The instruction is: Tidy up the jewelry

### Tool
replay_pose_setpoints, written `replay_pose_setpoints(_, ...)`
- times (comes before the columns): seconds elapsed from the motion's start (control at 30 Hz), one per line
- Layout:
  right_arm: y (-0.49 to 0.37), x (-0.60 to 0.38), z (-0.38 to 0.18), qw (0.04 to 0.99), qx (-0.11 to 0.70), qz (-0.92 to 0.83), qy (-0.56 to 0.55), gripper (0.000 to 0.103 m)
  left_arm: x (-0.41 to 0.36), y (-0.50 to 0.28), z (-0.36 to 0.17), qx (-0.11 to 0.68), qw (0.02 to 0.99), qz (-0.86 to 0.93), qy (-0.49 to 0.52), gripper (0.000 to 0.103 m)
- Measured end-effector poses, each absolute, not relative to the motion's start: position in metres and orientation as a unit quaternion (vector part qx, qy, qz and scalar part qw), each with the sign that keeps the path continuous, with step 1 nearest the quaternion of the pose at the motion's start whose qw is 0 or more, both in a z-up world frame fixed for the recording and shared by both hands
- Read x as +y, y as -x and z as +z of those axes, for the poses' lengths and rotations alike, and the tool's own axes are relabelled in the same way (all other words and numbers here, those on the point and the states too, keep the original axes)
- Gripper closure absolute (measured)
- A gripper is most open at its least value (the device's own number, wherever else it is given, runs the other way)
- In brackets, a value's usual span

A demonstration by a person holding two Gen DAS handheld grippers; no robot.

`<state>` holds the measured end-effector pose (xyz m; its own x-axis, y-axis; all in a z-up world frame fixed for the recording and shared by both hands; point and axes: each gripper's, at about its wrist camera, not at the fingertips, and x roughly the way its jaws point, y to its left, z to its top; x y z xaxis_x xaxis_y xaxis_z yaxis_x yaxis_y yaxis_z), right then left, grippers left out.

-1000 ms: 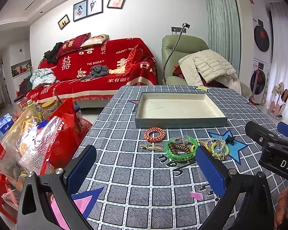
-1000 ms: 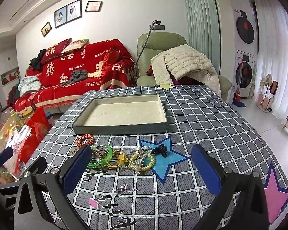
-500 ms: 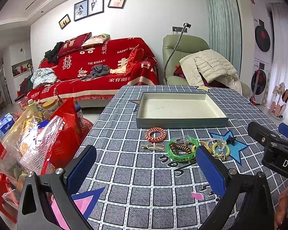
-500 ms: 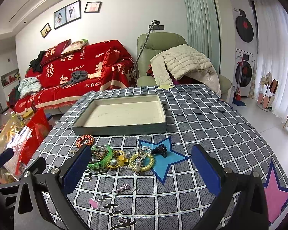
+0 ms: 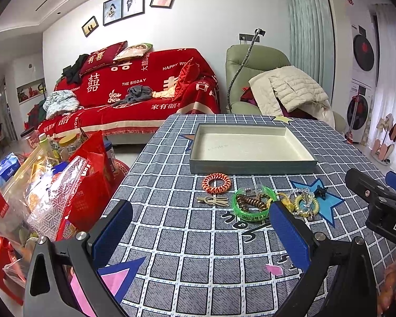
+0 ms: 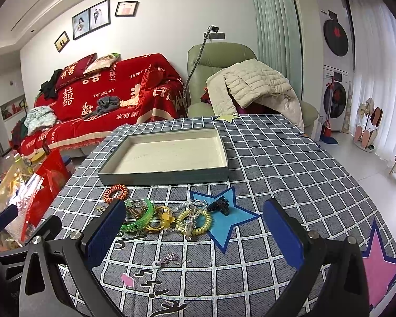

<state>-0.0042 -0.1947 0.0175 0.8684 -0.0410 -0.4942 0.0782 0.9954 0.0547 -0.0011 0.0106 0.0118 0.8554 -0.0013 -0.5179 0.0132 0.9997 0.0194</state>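
Note:
A shallow grey box point(image 5: 253, 166) with a cream inside stands empty on the checked tablecloth; it also shows in the right wrist view point(image 6: 171, 177). In front of it lie an orange coil band point(image 5: 216, 183), a green bangle point(image 5: 250, 207), a yellow coil band point(image 6: 195, 222), a black claw clip point(image 6: 220, 204) and a small silver piece point(image 6: 169, 259). My left gripper point(image 5: 200, 232) is open and empty above the cloth, short of the pile. My right gripper point(image 6: 195, 235) is open and empty, with the pile between and beyond its fingers.
Bags of snacks and jars point(image 5: 39, 185) crowd the floor left of the table. A red sofa point(image 5: 134, 97) and a green armchair point(image 5: 258, 79) with a jacket stand behind the table. The table's right edge point(image 6: 377, 206) drops to the floor.
Both grippers have crept slightly forward toward the jewelry pile. Nothing on the table has moved.

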Motion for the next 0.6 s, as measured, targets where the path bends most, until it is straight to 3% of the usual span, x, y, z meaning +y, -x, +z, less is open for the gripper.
replay_pose_setpoints(0.6, 0.0028, -0.1967, 0.0158, 0.965, 0.256, -0.031, -0.039, 0.0, 0.0116, -0.0017, 0.01, 0.278, 0.961, -0.003, -0.01, 0.0)
